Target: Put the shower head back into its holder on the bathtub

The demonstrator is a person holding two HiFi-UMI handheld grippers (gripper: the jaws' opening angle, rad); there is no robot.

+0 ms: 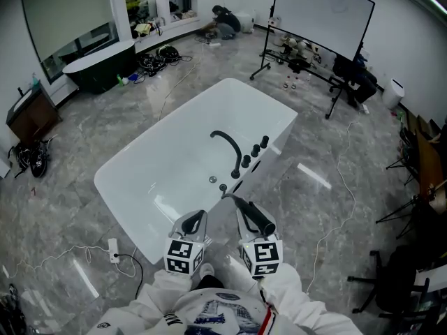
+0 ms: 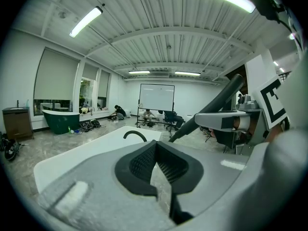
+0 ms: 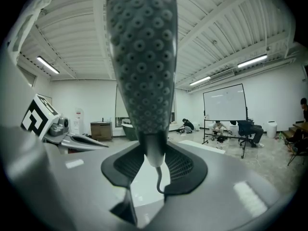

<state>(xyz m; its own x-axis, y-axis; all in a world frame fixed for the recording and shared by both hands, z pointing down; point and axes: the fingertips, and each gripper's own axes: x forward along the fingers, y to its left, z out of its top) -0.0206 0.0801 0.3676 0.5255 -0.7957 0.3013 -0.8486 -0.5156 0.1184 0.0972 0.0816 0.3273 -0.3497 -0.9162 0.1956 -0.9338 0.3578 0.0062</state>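
A white bathtub [image 1: 140, 166] fills the middle of the head view, with a black curved faucet [image 1: 228, 144], a row of black knobs [image 1: 254, 152] and a small black fitting [image 1: 223, 187] on its near right rim. My right gripper [image 1: 242, 205] is shut on a black shower head [image 1: 258, 217], held just short of that rim. In the right gripper view the shower head [image 3: 142, 57] stands upright between the jaws, nozzle face toward the camera, and a thin hose [image 3: 159, 179] hangs below it. My left gripper [image 1: 198, 218] is beside it, shut and holding nothing; its pads [image 2: 144, 165] meet at the tips.
A dark green bathtub [image 1: 98, 67] stands at the back left near a brown cabinet [image 1: 29, 114]. A whiteboard on a stand [image 1: 321, 9] is at the back right, and a person [image 1: 225, 21] crouches by the far wall. Cables and a power strip [image 1: 113, 248] lie on the floor.
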